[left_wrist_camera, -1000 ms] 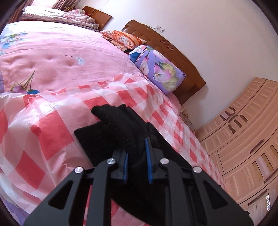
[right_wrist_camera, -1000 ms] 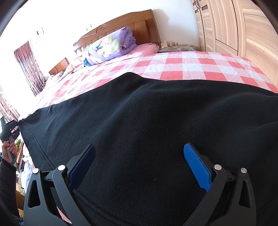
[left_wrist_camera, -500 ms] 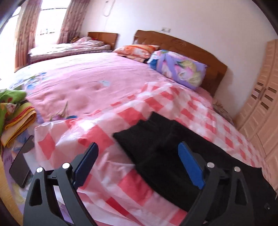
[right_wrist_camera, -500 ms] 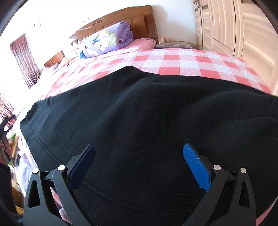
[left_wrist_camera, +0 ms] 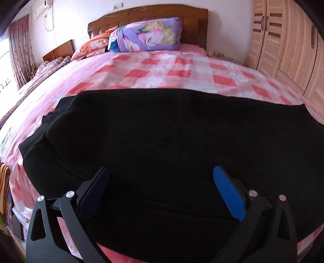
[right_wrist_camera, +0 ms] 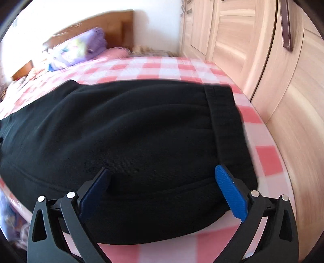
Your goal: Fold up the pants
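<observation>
The black pants (left_wrist_camera: 162, 141) lie flat across the pink-and-white checked bed cover (left_wrist_camera: 182, 68), with a doubled layer showing at their left end. My left gripper (left_wrist_camera: 161, 169) hovers over their near edge. Its jaws are opening wide, and no cloth is pinched between the blue pads (left_wrist_camera: 228, 194). In the right wrist view the same pants (right_wrist_camera: 121, 131) end at a ribbed waistband (right_wrist_camera: 222, 113) on the right. My right gripper (right_wrist_camera: 162, 169) stands open above that end, its right finger (right_wrist_camera: 230, 192) close to the waistband, and grips nothing.
A rolled purple floral quilt (left_wrist_camera: 145, 34) and an orange pillow (left_wrist_camera: 93, 44) lie by the wooden headboard (left_wrist_camera: 154, 14). A pale wooden wardrobe (right_wrist_camera: 273, 60) runs close along the bed's right side. Plastic sheeting (left_wrist_camera: 22, 202) and a dark flat object (left_wrist_camera: 17, 226) sit off the bed's left corner.
My left gripper let go of the pants' end, opened wide and swung right over the flat pants. My right gripper, still open, slid right to the waistband end.
</observation>
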A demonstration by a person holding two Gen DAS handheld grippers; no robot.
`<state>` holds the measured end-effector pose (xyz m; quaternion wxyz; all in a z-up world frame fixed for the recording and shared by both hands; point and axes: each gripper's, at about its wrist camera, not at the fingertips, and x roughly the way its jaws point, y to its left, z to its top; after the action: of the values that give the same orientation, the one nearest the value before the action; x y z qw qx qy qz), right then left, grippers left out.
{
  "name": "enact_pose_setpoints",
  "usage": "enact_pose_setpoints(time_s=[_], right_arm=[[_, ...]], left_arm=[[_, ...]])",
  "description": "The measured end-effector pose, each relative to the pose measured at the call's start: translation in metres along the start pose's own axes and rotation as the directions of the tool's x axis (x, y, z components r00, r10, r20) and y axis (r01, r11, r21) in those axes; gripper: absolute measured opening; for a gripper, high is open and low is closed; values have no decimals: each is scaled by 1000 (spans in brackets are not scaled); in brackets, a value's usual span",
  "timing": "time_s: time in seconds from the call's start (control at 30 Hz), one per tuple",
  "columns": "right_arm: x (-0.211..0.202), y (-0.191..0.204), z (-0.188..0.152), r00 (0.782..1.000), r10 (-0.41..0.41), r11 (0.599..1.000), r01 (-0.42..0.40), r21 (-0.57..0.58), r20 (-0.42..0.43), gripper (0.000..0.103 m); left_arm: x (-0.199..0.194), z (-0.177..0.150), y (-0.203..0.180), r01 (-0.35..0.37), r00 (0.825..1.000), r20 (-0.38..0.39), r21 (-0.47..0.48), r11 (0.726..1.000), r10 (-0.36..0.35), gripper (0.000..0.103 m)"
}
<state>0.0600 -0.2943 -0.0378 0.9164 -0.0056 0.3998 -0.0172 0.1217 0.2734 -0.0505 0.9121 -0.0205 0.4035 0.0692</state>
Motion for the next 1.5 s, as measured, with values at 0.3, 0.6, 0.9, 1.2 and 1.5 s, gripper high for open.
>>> enact_pose_setpoints(time_s=[0.3,0.6,0.9,1.2,1.5], right_arm=[[-33,36,9,991,65,998,-66,4,116,98],[-4,76,16,980,196,981,-196,5,45,98],[-21,118,24,974,219,973,-214,-92,53,98],[-15,109,18,974,226,973,-224,-45,30,98],[-23,145,42,951,307,948,-301,-103,48,99]], left_arm=[[-59,-4,59,56,988,153,-215,975,-23,101],[-58,-68,259,376,926,278,-748,547,-256,100],[-25,-6,240,392,918,233,-668,633,-322,101],[11,7,231,373,917,155,-662,650,-368,101],[23,4,217,331,942,172,-631,702,-289,101]])
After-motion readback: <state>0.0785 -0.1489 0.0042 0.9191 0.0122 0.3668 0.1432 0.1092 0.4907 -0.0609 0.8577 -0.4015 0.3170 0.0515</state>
